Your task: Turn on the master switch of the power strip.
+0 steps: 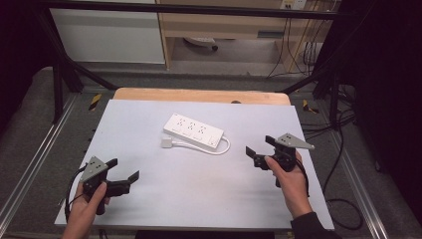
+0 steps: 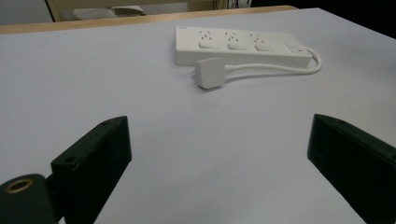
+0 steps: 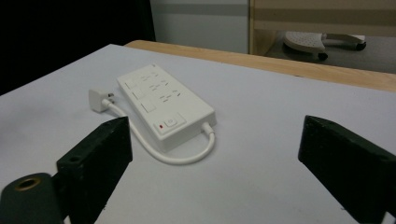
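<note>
On the white table, an unlabelled power strip lies between two wide-open, empty claws.

Floor: grey carpet | Furniture: wooden cabinet, white panel | Frame: black bars | Cables lay behind

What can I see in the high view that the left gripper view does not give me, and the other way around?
High view alone: both hands with the left gripper and right gripper, each with open jaws and nothing between them, plus the floor, cables and a cabinet behind the table.

Left gripper view alone: a close, low look at the plug, lying flat in front of the strip, and at the socket faces.

Shared: the white power strip on the light table surface, with its cord looping from one end back to the plug.
</note>
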Motion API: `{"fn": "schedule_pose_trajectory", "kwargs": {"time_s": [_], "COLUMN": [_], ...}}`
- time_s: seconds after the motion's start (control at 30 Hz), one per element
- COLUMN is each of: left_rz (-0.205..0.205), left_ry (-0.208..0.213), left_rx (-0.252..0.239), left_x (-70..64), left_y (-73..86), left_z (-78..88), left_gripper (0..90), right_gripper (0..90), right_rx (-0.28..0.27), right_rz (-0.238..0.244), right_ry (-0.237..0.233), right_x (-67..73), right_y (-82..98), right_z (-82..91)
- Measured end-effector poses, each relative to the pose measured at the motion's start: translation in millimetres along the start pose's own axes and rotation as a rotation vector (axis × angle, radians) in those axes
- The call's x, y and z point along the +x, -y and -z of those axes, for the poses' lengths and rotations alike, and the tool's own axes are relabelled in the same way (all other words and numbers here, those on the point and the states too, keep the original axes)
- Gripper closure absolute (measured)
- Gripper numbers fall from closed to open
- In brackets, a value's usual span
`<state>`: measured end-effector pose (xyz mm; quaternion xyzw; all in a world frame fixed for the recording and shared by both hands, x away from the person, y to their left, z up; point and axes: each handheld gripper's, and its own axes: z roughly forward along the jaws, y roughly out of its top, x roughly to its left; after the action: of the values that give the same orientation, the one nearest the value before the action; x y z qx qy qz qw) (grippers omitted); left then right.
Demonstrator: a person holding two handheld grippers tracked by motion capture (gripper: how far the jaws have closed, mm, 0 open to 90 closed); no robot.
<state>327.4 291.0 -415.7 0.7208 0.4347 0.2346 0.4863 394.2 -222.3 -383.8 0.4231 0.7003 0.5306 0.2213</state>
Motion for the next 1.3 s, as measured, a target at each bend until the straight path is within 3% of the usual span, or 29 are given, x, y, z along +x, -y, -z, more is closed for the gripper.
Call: {"fn": "schedule_pose_trajectory", "kwargs": {"time_s": [0.33,0.43,0.6,0.9,1.3], "left_rz": [-0.003,-0.002,0.003,-0.005,0.002], "left_ry": [0.006,0.002,0.006,0.014,0.022], "left_rx": [0.007,0.001,-0.001,0.016,0.011], "left_x": [-0.9,0.3,0.4,0.6,1.2], "left_y": [0.3,0.4,0.1,1.2,1.0], "left_z": [-0.9,1.0,0.5,-1.1,-1.6], "left_gripper": [6.1,6.2,6.2,6.3,6.2], "right_gripper": [19.8,18.4,8.7,12.4,57.3], "right_rx": [-0.01,-0.011,0.013,0.03,0.012], "right_rz": [0.004,-0.001,-0.007,0.008,0.023], "right_ry": [0.016,0.013,0.031,0.044,0.044], "right_x": [-2.1,-4.2,-4.6,-3.3,4.0], "right_y": [-21.0,-25.3,-31.4,-39.7,-45.1], "right_z": [-24.9,-34.2,-52.3,-78.4,-109.2]}}
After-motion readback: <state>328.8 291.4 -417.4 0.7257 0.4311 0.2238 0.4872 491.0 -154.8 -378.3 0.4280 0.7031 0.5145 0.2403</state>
